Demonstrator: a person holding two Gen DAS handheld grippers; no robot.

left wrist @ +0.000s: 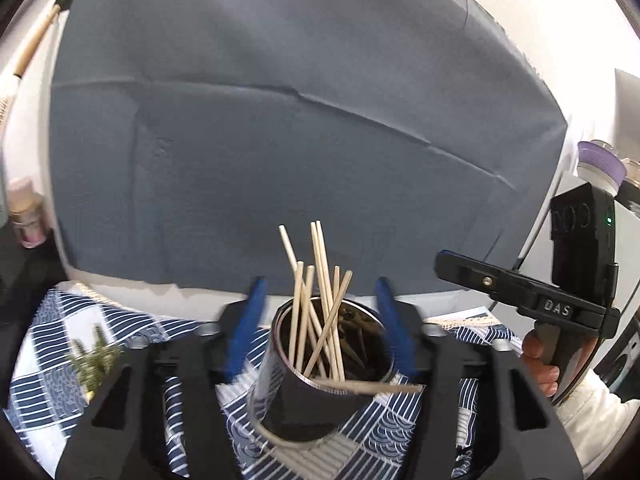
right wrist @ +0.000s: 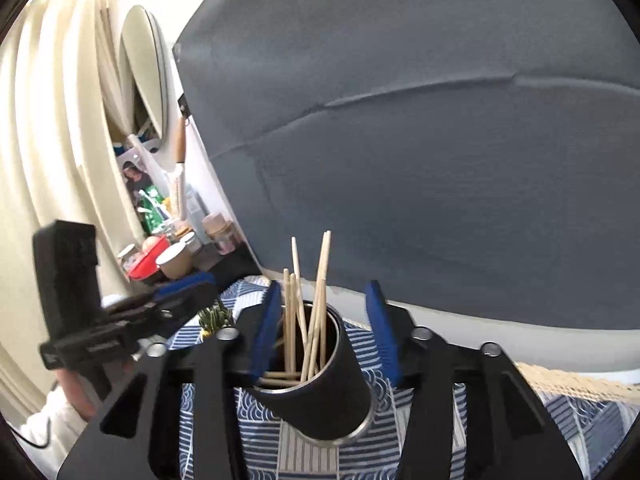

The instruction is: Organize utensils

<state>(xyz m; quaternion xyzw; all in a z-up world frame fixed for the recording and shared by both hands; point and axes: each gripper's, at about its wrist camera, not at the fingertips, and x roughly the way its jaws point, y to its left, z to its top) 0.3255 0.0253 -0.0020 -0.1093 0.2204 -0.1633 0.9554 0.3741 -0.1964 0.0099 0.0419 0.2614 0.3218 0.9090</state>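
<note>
A dark metal holder cup (left wrist: 308, 404) stands on a blue patterned cloth (left wrist: 44, 384) with several wooden sticks (left wrist: 316, 292) upright in it. My left gripper (left wrist: 320, 320) is open, its blue fingers on either side of the cup and apart from it. One stick (left wrist: 372, 388) lies across the cup's rim. In the right wrist view the same cup (right wrist: 320, 396) and sticks (right wrist: 308, 312) sit between my open right gripper (right wrist: 324, 328); its left finger (right wrist: 266, 332) is close to the rim. Each gripper shows in the other's view: the right gripper (left wrist: 532, 300) and the left gripper (right wrist: 120, 316).
A large grey panel (left wrist: 300, 128) stands behind the cloth. A small green plant (left wrist: 94, 360) sits at the left on the cloth. Jars, a paper cup and a red item (right wrist: 172, 256) crowd a shelf at the left. A purple-lidded container (left wrist: 600, 164) is at the right.
</note>
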